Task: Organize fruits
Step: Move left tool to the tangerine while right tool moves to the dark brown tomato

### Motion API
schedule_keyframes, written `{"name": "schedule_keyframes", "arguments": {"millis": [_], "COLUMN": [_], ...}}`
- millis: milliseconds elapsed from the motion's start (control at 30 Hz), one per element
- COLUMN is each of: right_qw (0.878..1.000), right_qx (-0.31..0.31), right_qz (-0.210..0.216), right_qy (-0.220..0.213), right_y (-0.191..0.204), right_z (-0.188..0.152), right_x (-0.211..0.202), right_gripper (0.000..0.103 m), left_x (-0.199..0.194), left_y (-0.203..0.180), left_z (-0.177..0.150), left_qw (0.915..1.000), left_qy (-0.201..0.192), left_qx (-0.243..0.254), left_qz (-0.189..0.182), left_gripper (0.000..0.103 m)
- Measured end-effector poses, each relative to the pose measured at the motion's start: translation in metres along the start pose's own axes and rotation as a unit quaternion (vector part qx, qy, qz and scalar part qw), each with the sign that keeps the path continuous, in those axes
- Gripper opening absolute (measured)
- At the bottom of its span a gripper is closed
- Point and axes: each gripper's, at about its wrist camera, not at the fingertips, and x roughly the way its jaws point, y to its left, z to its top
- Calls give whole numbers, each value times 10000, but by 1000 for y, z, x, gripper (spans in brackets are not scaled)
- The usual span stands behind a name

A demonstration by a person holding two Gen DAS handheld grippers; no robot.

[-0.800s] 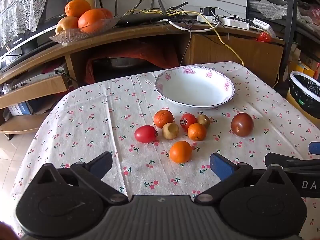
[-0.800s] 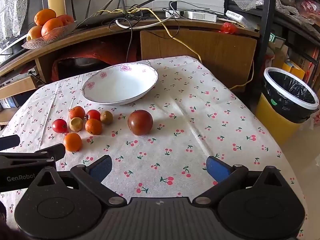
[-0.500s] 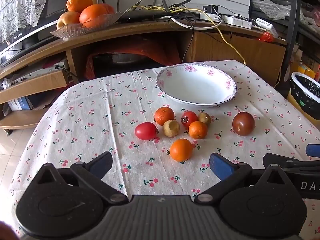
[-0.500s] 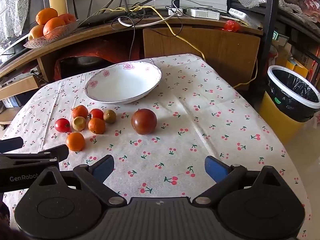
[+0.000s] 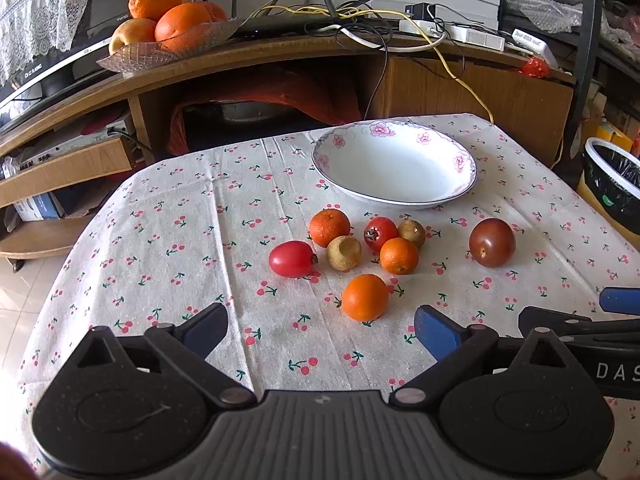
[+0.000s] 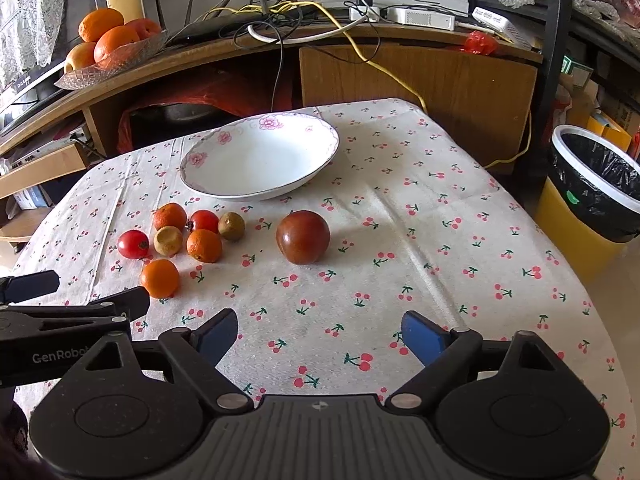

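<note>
Two low wrist views, shared tablecloth [image 5: 280, 332]

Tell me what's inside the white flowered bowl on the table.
Nothing: the white bowl shows a bare interior in both views. Only a sliver behind its near rim is hidden. All loose fruit lies outside on the tablecloth.

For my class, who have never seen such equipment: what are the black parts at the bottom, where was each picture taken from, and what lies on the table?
Each picture comes from a camera mounted on a hand-held gripper, looking forward along its two blue-tipped fingers. The left gripper and right gripper are both open and hold nothing. On the cherry-print tablecloth stand an empty white bowl, three small oranges, two red tomatoes, two brownish fruits and one large dark tomato, set apart from the others.
</note>
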Motion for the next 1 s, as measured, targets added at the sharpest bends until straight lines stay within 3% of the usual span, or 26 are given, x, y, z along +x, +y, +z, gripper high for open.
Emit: {"name": "schedule_keyframes", "arguments": {"millis": [500,700,833,1000], "right_qw": [9989,9975,9959,9944], "right_qx": [-425,-667,-827,-909], "right_qz": [174,234,357,527], "right_qy": [97,34,19,48], "right_y": [5,3,0,-5], "right_z": [10,21,28,35], "right_x": [20,27,34,46], "right_gripper": [74,73,69,65], "left_x": [21,28,34,44], "left_y": [1,-8,-13,-13], "left_z": [3,5,6,7], "left_qw": [9996,9982,9965,9962], "left_qy": [26,39,46,127], "left_qx": [272,524,734,754], "left_qz": [-88,-279,-384,-419], "left_gripper": [103,96,82,77]}}
